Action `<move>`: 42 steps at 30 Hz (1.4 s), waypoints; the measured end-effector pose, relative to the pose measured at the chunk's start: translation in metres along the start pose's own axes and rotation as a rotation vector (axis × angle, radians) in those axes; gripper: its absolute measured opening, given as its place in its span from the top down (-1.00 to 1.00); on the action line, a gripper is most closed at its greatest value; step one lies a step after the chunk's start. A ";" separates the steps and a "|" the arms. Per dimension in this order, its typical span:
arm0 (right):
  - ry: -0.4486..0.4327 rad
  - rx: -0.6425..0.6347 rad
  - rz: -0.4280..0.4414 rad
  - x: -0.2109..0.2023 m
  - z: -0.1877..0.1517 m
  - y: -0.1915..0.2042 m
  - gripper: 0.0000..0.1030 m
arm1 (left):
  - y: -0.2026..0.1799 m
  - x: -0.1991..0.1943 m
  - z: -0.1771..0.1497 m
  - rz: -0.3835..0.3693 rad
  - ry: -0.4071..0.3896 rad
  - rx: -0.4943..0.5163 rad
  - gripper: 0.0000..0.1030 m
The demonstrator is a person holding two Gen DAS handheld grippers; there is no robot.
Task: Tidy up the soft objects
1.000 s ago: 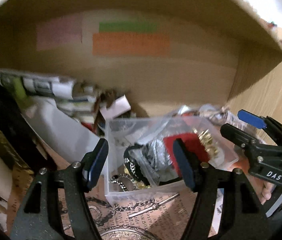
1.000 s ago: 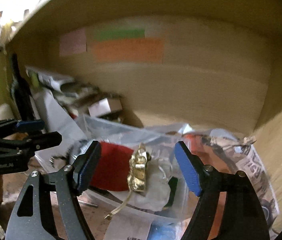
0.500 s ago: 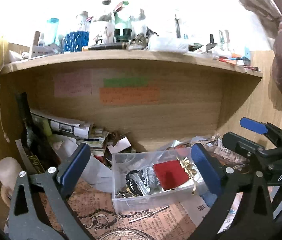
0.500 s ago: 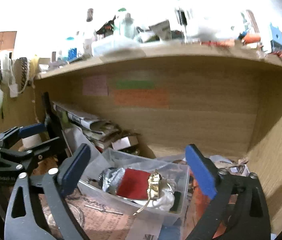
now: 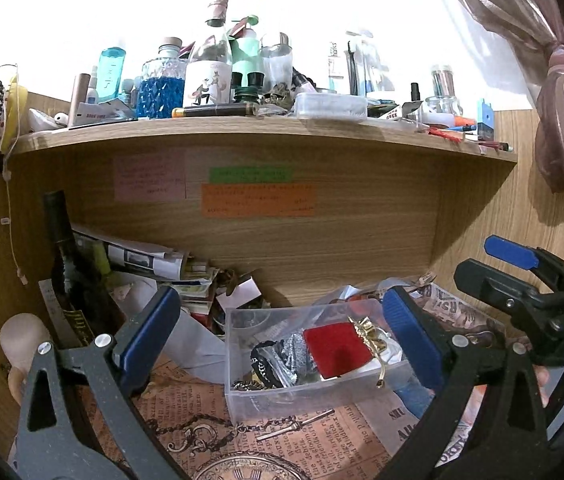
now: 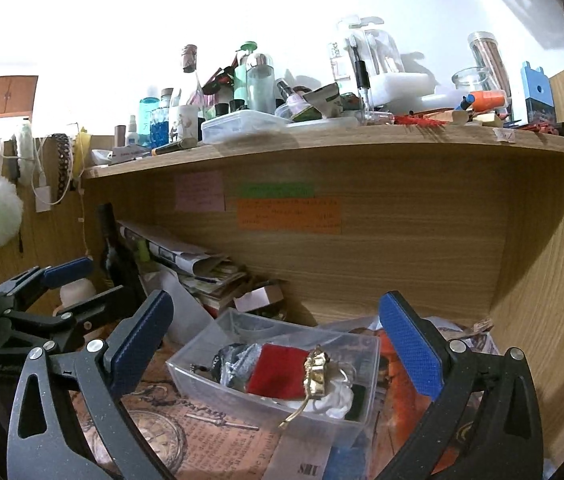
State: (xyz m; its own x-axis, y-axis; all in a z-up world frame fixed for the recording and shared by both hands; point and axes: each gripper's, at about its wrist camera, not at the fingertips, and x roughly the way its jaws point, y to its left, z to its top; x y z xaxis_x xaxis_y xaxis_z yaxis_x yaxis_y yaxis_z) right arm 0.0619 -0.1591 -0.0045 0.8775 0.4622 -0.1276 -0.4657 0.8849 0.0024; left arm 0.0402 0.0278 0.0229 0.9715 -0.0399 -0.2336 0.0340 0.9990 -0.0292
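Far left of the desk nook, a dark bottle (image 5: 66, 276) stands upright against the side panel, with a slumped stack of newspapers (image 5: 144, 261) leaning just beside it. Left gripper (image 5: 282, 340) held above the desk, jaws spread wide, nothing between the blue pads (image 5: 150, 330). Centre: clear plastic box (image 5: 242, 390) sits on vintage-print paper (image 5: 210, 404); inside it lies the red velvet pouch (image 5: 337, 350) with a gold tie at its right end, resting on grey and black soft items. A metal chain (image 5: 218, 434) trails across the paper in front of the box. On the back panel above, pink, green and orange sticky notes (image 5: 258, 199). Upper shelf (image 5: 266, 134) is crowded with bottles and jars. Right gripper (image 6: 276, 340) likewise released, jaws wide apart and holding nothing; from its view the pouch (image 6: 280, 372) sits in the box (image 6: 218, 390) below and between the fingers, untouched. Crumpled newsprint (image 5: 451, 312) lies to the right of the box.
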 end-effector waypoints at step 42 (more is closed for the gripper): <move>0.004 0.008 -0.006 -0.001 -0.004 0.000 -1.00 | -0.001 0.006 -0.005 0.023 0.020 -0.001 -1.00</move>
State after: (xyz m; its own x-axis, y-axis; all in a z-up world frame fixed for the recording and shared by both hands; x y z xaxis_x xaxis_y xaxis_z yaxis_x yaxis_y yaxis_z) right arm 0.0608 -0.1597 -0.0080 0.8796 0.4570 -0.1321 -0.4599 0.8879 0.0094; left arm 0.0451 0.0266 0.0163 0.9672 -0.0175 -0.2535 0.0117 0.9996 -0.0245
